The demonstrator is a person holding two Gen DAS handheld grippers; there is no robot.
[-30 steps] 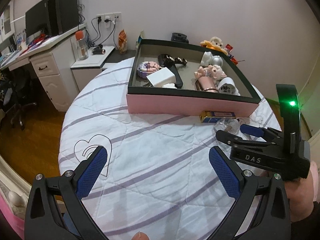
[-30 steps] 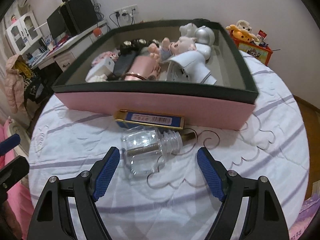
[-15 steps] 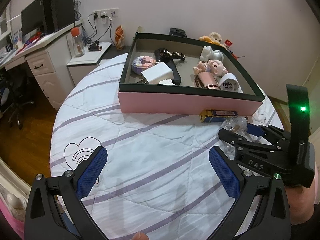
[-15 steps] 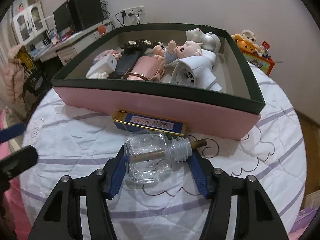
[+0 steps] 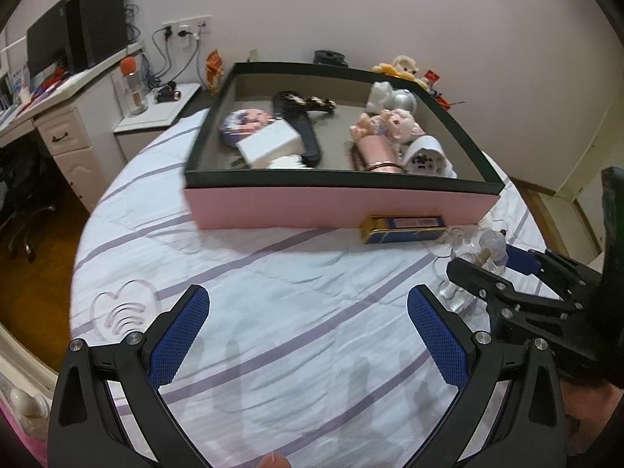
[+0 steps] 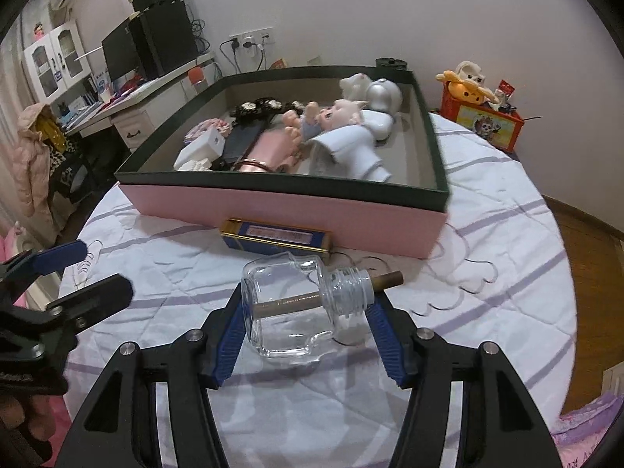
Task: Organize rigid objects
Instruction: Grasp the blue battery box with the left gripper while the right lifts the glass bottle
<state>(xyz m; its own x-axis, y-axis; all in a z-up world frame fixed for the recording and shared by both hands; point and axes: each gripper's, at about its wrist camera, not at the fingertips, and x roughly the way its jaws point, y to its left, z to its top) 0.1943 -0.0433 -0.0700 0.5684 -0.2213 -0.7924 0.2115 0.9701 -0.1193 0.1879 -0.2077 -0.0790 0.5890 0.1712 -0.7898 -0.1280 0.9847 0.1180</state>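
Nearest, the left claw (image 5: 308,335) hangs over bare quilt with its jaws wide apart and nothing in them, probably just staying clear. A bit further, the right claw (image 6: 308,325) is clamped on the glass bottle (image 6: 290,306), gripping it end to end, base against one pad and neck against the other, so it can't roll. Past it a blue box (image 6: 275,238) lies against the pink tray (image 6: 296,210), which already holds toys, so the bottle likely goes there.
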